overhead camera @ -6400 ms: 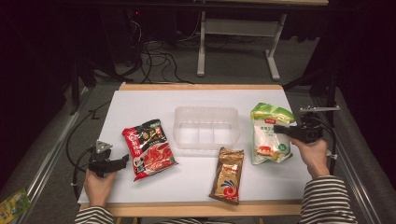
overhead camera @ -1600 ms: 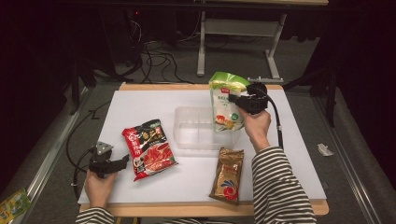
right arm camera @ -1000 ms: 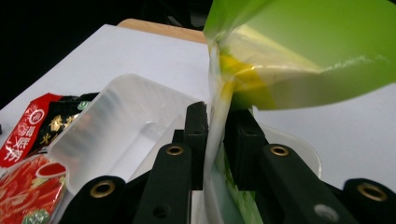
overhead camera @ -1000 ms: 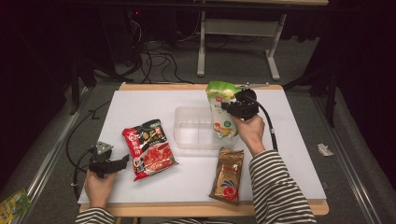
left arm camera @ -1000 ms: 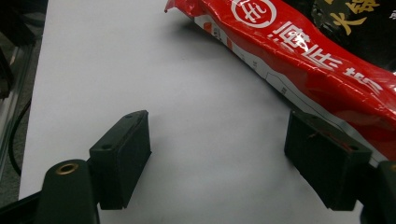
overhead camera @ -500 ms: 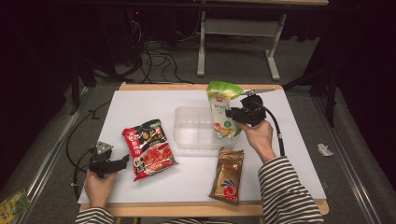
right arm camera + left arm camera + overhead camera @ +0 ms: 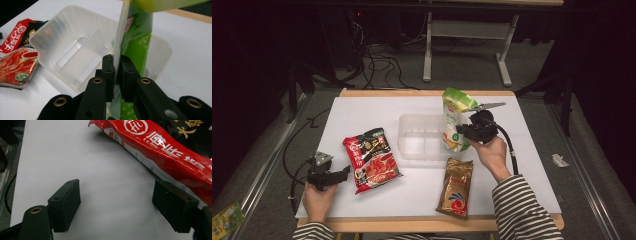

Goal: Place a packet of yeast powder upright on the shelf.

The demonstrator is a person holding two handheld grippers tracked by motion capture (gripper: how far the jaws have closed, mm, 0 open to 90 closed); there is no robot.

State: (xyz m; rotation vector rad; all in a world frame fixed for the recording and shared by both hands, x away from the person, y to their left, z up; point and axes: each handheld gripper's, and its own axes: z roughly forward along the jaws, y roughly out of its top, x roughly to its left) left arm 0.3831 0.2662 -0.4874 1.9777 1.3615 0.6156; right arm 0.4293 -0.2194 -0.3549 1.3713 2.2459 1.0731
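White table [image 7: 362,112] fills our view. Our right gripper [image 7: 463,133] has just been closing and pinches the green bag [image 7: 453,120] upright over the tray's [image 7: 419,140] right end. Our left gripper [image 7: 116,206] rests spread wide, its right pad touching the red bag [image 7: 371,159]. Nearby lies a brown bag [image 7: 455,187].
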